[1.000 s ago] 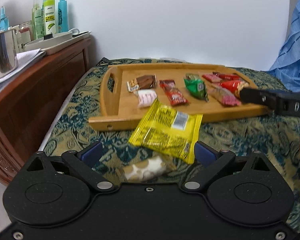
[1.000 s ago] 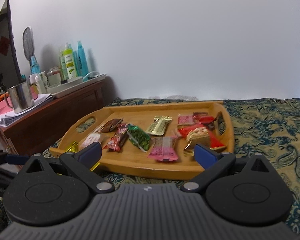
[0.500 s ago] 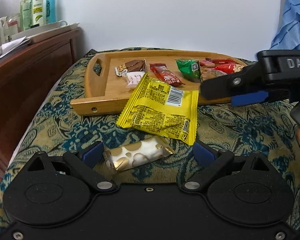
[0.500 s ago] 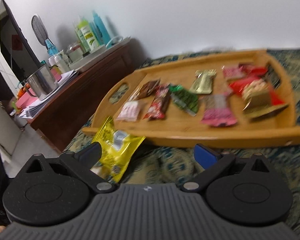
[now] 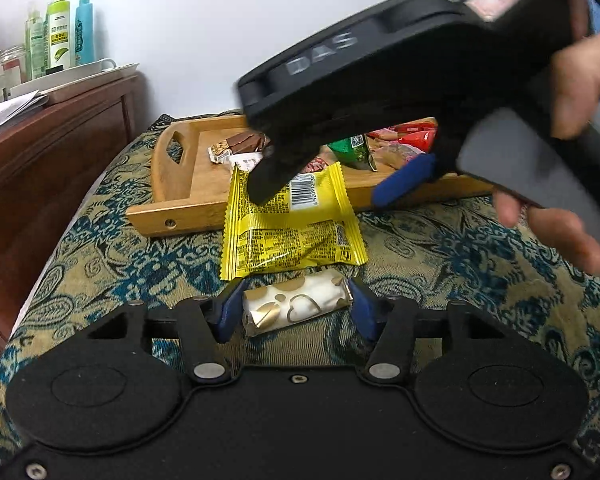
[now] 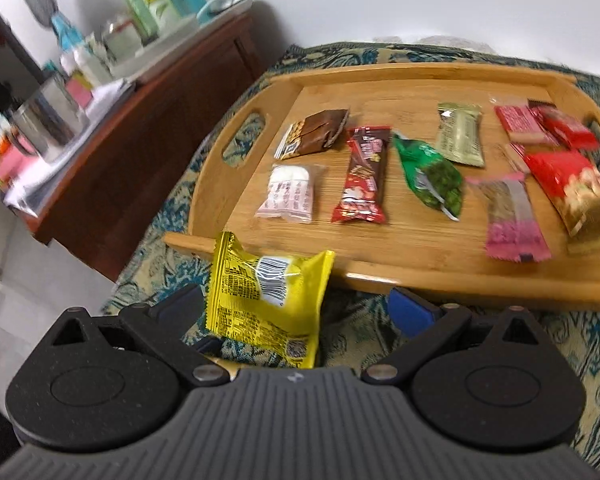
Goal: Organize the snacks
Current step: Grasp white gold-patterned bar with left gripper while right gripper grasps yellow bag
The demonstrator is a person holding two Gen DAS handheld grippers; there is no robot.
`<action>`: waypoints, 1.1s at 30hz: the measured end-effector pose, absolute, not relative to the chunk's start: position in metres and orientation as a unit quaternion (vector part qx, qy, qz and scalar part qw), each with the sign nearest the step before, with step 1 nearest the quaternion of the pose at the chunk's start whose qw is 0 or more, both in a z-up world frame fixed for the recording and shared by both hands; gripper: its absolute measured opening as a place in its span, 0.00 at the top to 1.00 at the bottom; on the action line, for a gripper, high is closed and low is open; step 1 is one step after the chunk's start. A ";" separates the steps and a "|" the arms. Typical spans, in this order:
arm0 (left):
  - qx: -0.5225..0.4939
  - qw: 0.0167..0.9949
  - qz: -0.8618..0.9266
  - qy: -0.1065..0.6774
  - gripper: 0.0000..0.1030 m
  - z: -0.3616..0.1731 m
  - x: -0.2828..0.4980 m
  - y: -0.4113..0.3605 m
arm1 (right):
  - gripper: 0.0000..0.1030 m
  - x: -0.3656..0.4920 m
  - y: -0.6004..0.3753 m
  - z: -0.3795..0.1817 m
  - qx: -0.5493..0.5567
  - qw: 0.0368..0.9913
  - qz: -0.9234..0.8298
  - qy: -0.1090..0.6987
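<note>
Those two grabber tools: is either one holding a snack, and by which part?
The left gripper, its jaws just closing, brackets the white-and-gold candy by its two ends. The right gripper is open over the yellow packet, holding nothing.

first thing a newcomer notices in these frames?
Probably the yellow snack packet, lying on the patterned bedspread with its far end over the wooden tray's near rim, the right tongs open around it. Nearer, the left tongs have just been closing around a white-and-gold candy; contact is unclear.
</note>
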State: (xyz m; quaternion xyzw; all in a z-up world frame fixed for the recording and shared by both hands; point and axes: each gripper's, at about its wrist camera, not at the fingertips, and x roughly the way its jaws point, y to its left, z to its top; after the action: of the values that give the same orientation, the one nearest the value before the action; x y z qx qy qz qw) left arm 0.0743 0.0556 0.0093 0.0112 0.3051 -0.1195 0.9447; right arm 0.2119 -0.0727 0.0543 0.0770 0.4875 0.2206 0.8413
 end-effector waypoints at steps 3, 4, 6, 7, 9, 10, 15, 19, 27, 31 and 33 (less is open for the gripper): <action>0.008 0.944 -0.122 0.306 0.49 0.011 0.067 0.057 | 0.00 0.213 -0.061 0.051 0.071 0.833 0.221 0.503; 0.008 0.944 -0.123 0.306 0.49 0.011 0.065 0.056 | 0.00 0.213 -0.057 0.051 0.069 0.831 0.217 0.507; 0.007 0.944 -0.124 0.305 0.49 0.012 0.062 0.056 | 0.00 0.213 -0.049 0.049 0.063 0.829 0.209 0.515; 0.006 0.944 -0.126 0.304 0.49 0.013 0.061 0.056 | 0.00 0.214 -0.045 0.048 0.060 0.828 0.206 0.519; 0.005 0.945 -0.128 0.302 0.49 0.014 0.059 0.056 | 0.00 0.217 -0.035 0.046 0.053 0.826 0.203 0.523; 0.005 0.945 -0.128 0.302 0.49 0.014 0.059 0.056 | 0.01 0.219 -0.031 0.045 0.048 0.826 0.202 0.524; -0.002 0.946 -0.127 0.299 0.49 0.019 0.055 0.059 | 0.31 0.217 -0.024 0.047 0.032 0.834 0.179 0.521; -0.009 0.947 -0.122 0.297 0.49 0.023 0.055 0.061 | 0.48 0.212 -0.039 0.053 0.062 0.840 0.167 0.513; -0.025 0.950 -0.120 0.285 0.50 0.032 0.056 0.061 | 0.52 0.199 -0.070 0.071 0.110 0.855 0.144 0.486; -0.042 0.953 -0.118 0.276 0.50 0.035 0.057 0.065 | 0.52 0.194 -0.085 0.083 0.134 0.867 0.147 0.458; -0.047 0.955 -0.111 0.271 0.50 0.037 0.060 0.067 | 0.52 0.192 -0.091 0.088 0.144 0.874 0.152 0.439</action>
State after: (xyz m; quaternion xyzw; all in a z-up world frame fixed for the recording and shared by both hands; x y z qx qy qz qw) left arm 0.0596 0.0670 0.0370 -0.0473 0.2706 -0.1110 0.9551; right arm 0.1921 -0.0912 0.0877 0.1443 0.4392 0.1524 0.8735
